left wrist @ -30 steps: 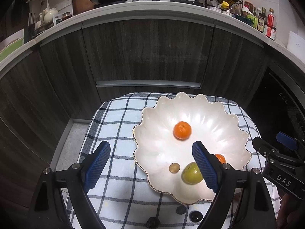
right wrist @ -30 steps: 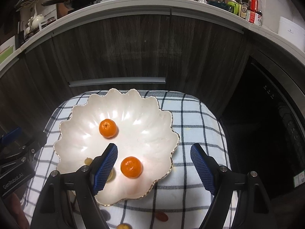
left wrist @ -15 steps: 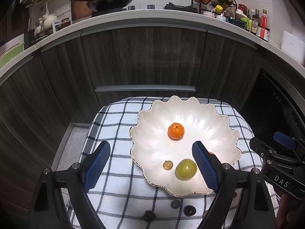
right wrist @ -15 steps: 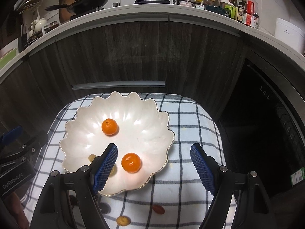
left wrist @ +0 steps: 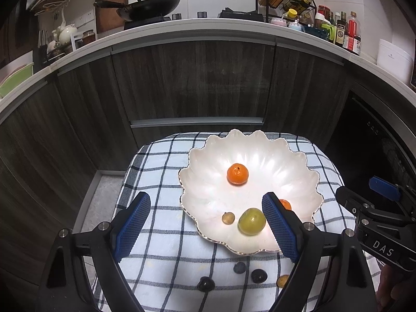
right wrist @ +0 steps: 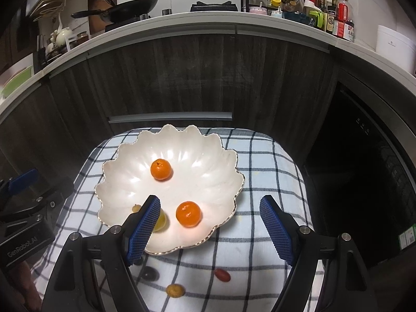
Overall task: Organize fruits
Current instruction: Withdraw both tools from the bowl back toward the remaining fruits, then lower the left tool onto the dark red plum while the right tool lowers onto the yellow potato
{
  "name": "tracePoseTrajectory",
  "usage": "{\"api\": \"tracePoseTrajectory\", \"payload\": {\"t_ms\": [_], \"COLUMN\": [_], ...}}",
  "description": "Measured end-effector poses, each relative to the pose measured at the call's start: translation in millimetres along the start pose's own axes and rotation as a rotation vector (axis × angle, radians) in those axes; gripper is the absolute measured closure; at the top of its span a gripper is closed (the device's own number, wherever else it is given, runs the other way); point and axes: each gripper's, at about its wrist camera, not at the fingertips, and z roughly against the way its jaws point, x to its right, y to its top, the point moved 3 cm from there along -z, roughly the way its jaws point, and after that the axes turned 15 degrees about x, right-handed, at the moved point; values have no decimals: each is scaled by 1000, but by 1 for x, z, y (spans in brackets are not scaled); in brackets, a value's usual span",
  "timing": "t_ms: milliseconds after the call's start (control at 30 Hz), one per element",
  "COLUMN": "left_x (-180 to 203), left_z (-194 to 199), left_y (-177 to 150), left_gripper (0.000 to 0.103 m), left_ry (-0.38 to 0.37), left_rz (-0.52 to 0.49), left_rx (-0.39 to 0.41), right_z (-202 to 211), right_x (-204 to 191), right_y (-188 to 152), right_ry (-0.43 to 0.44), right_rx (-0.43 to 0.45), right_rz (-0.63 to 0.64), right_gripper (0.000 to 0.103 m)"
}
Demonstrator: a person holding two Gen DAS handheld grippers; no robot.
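A white scalloped bowl (left wrist: 205,171) (right wrist: 208,150) stands on a checked cloth (left wrist: 156,171) (right wrist: 265,171). In it lie two oranges (left wrist: 237,174) (right wrist: 188,213), a green fruit (left wrist: 252,221) and a small brown fruit (left wrist: 228,218). Three dark berries (left wrist: 239,267) and a small yellow fruit (right wrist: 175,290) lie on the cloth in front of the bowl, with a red grape (right wrist: 222,275). My left gripper (left wrist: 205,223) is open and empty above the bowl's near left rim. My right gripper (right wrist: 209,227) is open and empty above the bowl's near right rim.
Dark wooden cabinet fronts (left wrist: 192,83) rise just behind the cloth-covered stand. A white countertop (left wrist: 197,26) above carries a wok (left wrist: 150,4), bottles and a spice rack. A dark appliance (right wrist: 369,166) stands to the right.
Both grippers have drawn back and up from the bowl, which now looks smaller and farther. More loose fruits on the cloth have come into view. Both stay open.
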Motion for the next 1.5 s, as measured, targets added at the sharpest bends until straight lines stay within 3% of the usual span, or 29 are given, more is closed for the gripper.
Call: {"api": "tracePoseTrajectory", "payload": {"t_ms": [800,1500], "left_x": [-12,-11], "left_z": [24,18], "left_y": [-38,-85], "left_gripper": [15,16], "left_ry": [-6,-25], "left_rz": [-21,-60], "left_rx": [-16,-44], "right_z": [29,23], "right_x": [-24,-28], "right_y": [-29,-76], "right_ry": [20,16], "right_rx": [16,-46], "right_rz": [32,44], "right_gripper": [23,23]}}
